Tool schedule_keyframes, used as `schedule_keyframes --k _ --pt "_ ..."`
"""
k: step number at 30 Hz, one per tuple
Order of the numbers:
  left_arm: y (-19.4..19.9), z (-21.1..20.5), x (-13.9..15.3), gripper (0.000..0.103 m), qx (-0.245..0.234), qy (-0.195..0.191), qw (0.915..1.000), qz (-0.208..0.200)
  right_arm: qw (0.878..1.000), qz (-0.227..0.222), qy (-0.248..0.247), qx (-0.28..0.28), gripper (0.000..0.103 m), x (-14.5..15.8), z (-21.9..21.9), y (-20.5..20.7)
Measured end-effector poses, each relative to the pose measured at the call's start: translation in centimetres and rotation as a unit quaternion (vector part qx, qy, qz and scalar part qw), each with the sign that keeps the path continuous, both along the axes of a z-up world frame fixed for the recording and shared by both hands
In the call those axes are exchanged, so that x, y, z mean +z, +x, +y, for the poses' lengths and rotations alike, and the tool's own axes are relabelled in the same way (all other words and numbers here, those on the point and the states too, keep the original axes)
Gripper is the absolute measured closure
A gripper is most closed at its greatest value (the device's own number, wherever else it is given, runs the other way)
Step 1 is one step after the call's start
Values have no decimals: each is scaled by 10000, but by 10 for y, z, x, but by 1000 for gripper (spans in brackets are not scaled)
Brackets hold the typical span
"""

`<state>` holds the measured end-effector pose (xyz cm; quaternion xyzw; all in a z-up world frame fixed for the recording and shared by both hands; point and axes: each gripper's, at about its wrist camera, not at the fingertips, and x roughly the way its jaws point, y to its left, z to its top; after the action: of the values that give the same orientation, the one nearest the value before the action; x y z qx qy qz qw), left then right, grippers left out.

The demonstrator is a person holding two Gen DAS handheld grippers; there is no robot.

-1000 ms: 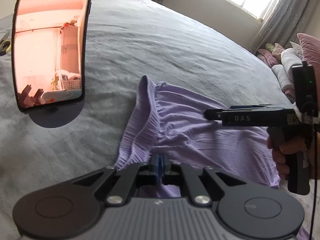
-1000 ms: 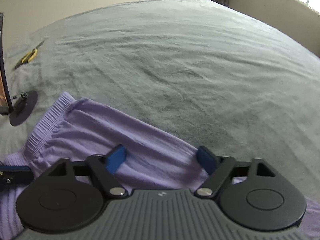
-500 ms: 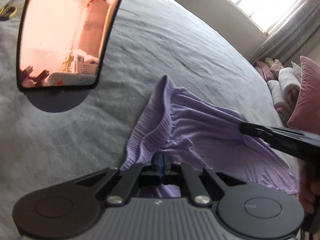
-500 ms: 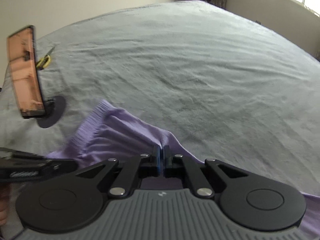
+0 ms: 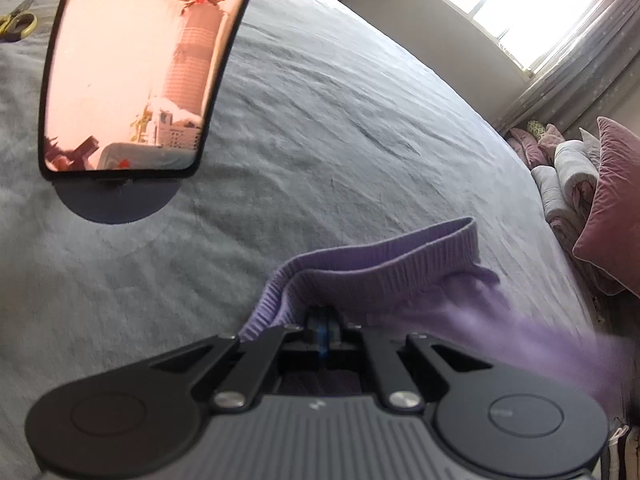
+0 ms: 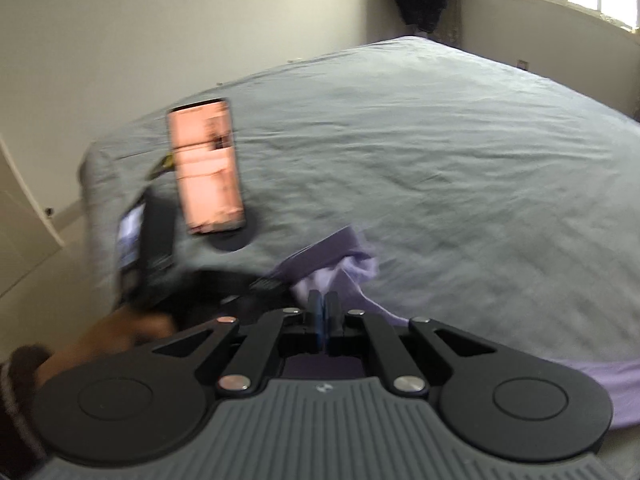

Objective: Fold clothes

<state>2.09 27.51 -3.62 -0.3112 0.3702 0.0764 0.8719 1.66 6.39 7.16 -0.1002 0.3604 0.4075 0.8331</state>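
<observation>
Both hand-held grippers are pinching a lilac ribbed-waistband garment above the grey bed, with no fold showing.

Left wrist view: the left hand-held gripper (image 5: 323, 330) is clamping its blue pads tight on the lilac knit garment (image 5: 384, 268) near its waistband, which is lifting off the grey bedspread (image 5: 340, 120) near an upright phone on a round stand (image 5: 132, 68). Right wrist view: the right hand-held gripper (image 6: 322, 312) is likewise closed on the cloth (image 6: 344, 268), blurred and bunched; folding looks midway at most, with flattening and folds apparently remaining.

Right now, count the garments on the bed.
1. The lilac garment lies near the bed's edge, pinched by both the left gripper and right gripper. Others could be out of view.
</observation>
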Motion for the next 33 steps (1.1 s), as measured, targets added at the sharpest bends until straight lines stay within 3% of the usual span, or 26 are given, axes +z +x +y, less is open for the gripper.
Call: schedule_keyframes --k 3,7,11,13,14,15,18,26,33 --pt "-4 1 0 100 -16 -46 10000 -12 9997 135 105 157 102 -6 -3 -27" --pt "-11 3 1 100 6 -158 9999 -11 9994 337 -73 43 102 -37 -3 -32" --pt "-18 -1 5 100 -92 -92 9999 9 9986 417 97 -304 89 -50 -10 -14" --pt "-22 -2 7 100 -161 -63 9998 13 9986 307 146 -417 79 -51 -9 -4" --pt "-24 -2 7 100 -187 -81 9998 15 9984 243 212 -471 58 -51 -10 1" --pt "-27 -2 8 100 -205 -131 9997 15 9980 170 317 -520 45 -51 -11 5" --pt "-41 -2 9 99 -243 -266 9993 -21 9970 88 487 -589 45 -53 -9 21" --pt "-77 13 14 99 -276 -124 9990 -318 9938 139 746 -812 45 -86 -11 53" --pt "-79 19 7 100 -265 -184 9993 -204 9943 3 733 -777 44 -116 1 74"
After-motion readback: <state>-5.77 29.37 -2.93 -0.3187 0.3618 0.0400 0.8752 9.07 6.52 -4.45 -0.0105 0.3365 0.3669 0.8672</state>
